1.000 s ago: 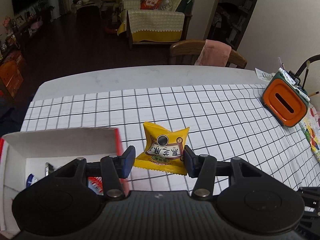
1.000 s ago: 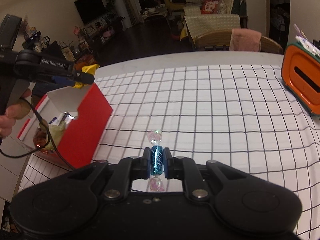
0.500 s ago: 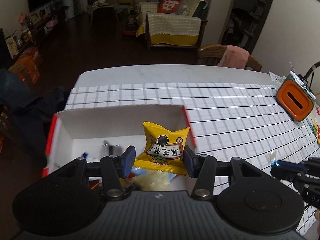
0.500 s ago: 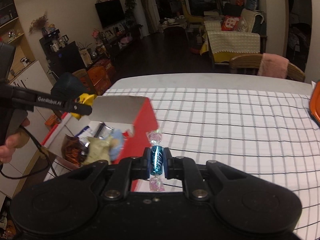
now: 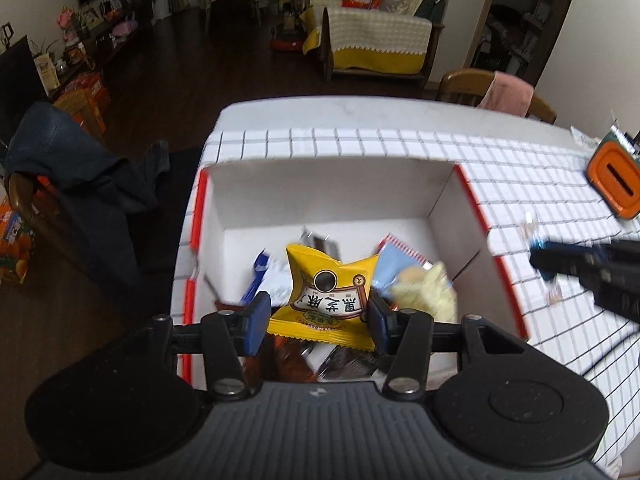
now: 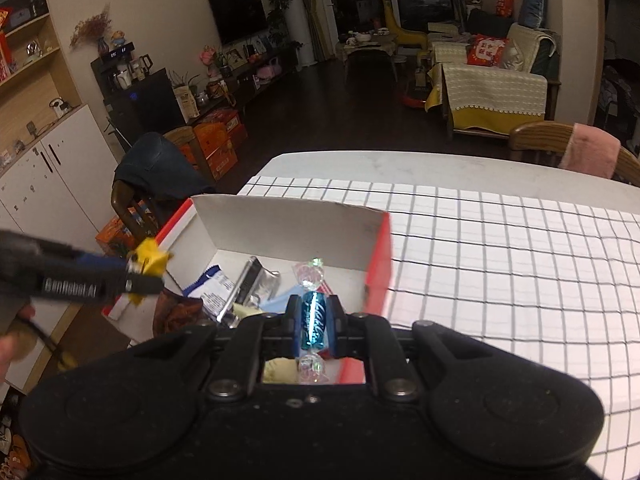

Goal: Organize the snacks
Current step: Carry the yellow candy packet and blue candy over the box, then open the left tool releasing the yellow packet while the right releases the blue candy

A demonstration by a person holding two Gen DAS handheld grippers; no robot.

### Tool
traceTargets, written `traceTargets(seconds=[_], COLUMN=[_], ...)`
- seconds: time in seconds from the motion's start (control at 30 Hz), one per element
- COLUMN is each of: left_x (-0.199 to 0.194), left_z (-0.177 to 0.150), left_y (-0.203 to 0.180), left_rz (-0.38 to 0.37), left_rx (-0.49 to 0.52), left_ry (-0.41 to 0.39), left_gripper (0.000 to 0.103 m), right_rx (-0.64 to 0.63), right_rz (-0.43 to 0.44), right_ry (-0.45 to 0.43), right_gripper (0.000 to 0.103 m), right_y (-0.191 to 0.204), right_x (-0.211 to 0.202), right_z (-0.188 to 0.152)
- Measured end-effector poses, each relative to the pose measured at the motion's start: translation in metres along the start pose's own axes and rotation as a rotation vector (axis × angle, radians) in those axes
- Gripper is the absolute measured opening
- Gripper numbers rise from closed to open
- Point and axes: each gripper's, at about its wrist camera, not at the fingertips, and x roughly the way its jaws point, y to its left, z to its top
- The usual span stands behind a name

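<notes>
Left gripper (image 5: 316, 322) is holding a yellow packet (image 5: 330, 296) crosswise between its blue pads, jaws partly apart and pressing on the packet's two side edges. The packet is hanging over the open box (image 5: 320, 184), above the snacks already lying inside. In the right wrist view the same gripper is showing at the left edge, with the packet's yellow corner sticking out past its tips over the box's left wall.

Right gripper (image 6: 314, 322) is clamping a blue candy (image 6: 313, 320), jaws nearly closed on the wrapper's middle. The candy is standing lengthwise along the fingers, its clear twisted ends sticking out front and back. It is sitting over the near right part of the box, just inside the red right wall.

The box is white inside and red outside. It is holding a loose pile: a pale yellow wrapper (image 5: 426, 290), a blue-and-white sachet (image 6: 214, 290), a silvery wrapper (image 6: 252, 280), and a brown packet (image 6: 176, 316). Several are blurring, so details are not readable.

The box is resting at the left end of a table (image 6: 380, 164) under a white cloth (image 6: 500, 240) with a black grid. An orange case (image 5: 614, 180) is lying far right on the cloth. Chairs are standing around the table, one with a dark jacket (image 5: 64, 156), one with a pink towel (image 6: 588, 152). Beyond are a dark floor, a sofa (image 5: 372, 36) and a TV (image 6: 238, 14).
</notes>
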Motion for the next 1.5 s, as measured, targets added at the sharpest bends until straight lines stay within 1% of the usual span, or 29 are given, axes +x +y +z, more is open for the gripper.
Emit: traceTargets(seconds=[0.13,0.33,0.4,0.63,0.83,0.97,1.13,1.23,1.4,1.5], left_x=[0.010,0.027,0.033,0.058,0.073,0.077,0.077,0.074,0.065,0.054], left_z=[-0.012,-0.019,-0.020,-0.021,-0.021,-0.021,-0.020,-0.019,-0.018,-0.018], left_y=[0.008,0.004,0.000,-0.010,-0.014,-0.017,-0.017,-0.015,-0.012,-0.007], left_rz=[-0.002,-0.011,-0.004,-0.001,-0.001,0.012,0.016,0.009,0.005,-0.002], left_rx=[0.007,0.055,0.078,0.123,0.146,0.160,0.167,0.147,0.123,0.095], left_ry=[0.034,0.072,0.080,0.126,0.156,0.163,0.161,0.154,0.130,0.098], left_gripper=[0.050,0.050,0.050,0.050,0.050,0.051,0.052,0.057,0.058,0.065], right_rx=[-0.021,-0.048,-0.054,-0.044,-0.031,-0.030,-0.028,-0.016,0.000,0.006], right_rz=[0.001,-0.012,-0.011,-0.009,-0.003,-0.003,-0.005,0.000,0.005,0.014], right_ry=[0.018,0.053,0.072,0.150,0.203,0.218,0.201,0.184,0.149,0.125], right_gripper=[0.011,0.011,0.011,0.011,0.011,0.012,0.012,0.012,0.012,0.013], right_y=[0.013,0.025,0.026,0.027,0.024,0.024,0.024,0.023,0.023,0.023], right_x=[0.024,0.060,0.071,0.104,0.118,0.119,0.114,0.108,0.090,0.076], right_z=[0.009,0.024,0.026,0.023,0.016,0.011,0.013,0.017,0.020,0.020])
